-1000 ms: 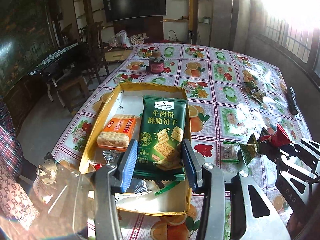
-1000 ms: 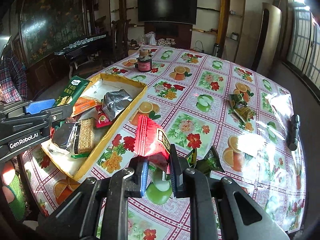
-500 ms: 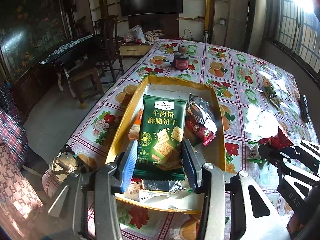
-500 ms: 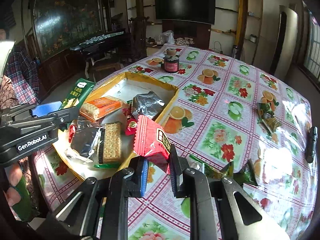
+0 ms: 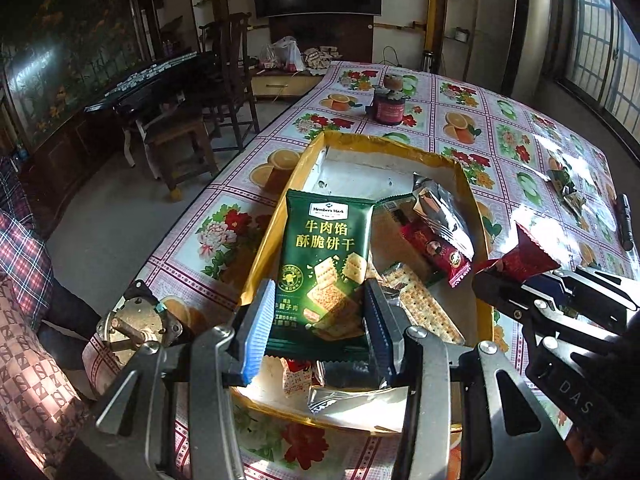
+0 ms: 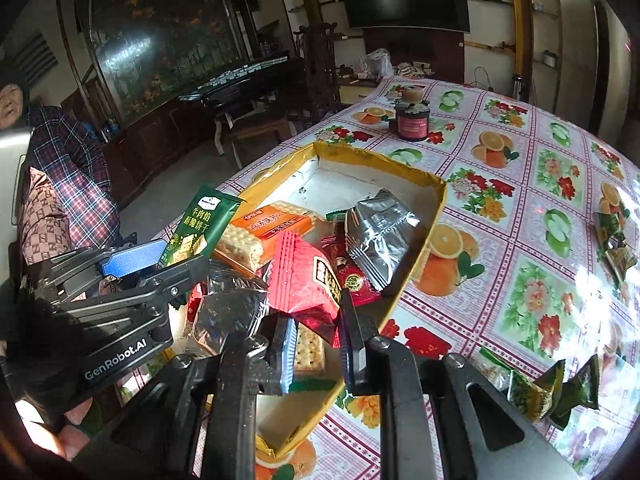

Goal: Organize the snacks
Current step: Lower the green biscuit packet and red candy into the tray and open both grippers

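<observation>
Over the box (image 6: 416, 240), red packet (image 6: 304, 284) has arrived.

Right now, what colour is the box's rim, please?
Yellow-gold rim, clearest in the right wrist view.

Glossy plastic cracker packet (image 5: 326, 268), crinkled silver foil wrapper (image 6: 378, 236), shiny smooth tablecloth (image 6: 520, 216), matt cardboard box (image 5: 400, 152).
</observation>
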Demonstrator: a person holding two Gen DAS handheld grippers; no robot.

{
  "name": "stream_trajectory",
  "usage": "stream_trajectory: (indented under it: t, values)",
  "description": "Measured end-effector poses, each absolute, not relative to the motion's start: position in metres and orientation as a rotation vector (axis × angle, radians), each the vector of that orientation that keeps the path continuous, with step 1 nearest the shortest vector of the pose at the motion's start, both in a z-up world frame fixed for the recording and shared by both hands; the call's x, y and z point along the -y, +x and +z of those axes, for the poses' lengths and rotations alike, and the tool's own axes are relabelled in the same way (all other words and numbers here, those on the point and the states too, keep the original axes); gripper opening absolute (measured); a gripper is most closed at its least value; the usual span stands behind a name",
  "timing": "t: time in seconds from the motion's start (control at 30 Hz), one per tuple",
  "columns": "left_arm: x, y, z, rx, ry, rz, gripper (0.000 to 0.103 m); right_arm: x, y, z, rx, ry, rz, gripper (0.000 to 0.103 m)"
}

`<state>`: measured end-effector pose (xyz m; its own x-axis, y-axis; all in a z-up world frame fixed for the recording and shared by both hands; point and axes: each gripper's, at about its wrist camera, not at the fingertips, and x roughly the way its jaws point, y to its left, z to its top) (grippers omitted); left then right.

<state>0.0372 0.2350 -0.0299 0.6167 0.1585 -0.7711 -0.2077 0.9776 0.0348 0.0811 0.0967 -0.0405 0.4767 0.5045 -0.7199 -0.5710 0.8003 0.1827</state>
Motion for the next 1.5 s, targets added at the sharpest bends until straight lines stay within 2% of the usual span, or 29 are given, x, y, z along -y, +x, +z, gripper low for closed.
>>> stream_trajectory:
  t: [0.7, 0.83, 0.97, 1.03, 1.1, 1.5]
  values:
    - [-0.251, 0.055, -0.052, -0.944, -0.1, 0.209, 0.047, -0.125, 0.099, -0.072, -0.928, -0.124, 0.706, 0.018]
    - [-0.252, 0.055, -0.053, -0.953, -0.107, 0.207, 0.052, -0.124, 0.097, -0.071, -0.917, -0.131, 0.692, 0.021]
    - [-0.251, 0.055, -0.051, -0.955, -0.11, 0.21, 0.055, -0.118, 0.094, -0.067, -0.908, -0.124, 0.688, 0.035]
    - [-0.25, 0.055, -0.049, -0.959, -0.116, 0.208, 0.063, -0.113, 0.091, -0.064, -0.9, -0.114, 0.688, 0.038]
    - [-0.247, 0.053, -0.046, -0.952, -0.112, 0.209, 0.068, -0.107, 0.088, -0.061, -0.895, -0.107, 0.688, 0.039]
    - [-0.201, 0.043, -0.02, -0.894, -0.04, 0.153, 0.073, -0.042, 0.068, -0.037, -0.836, -0.034, 0.615, 0.04]
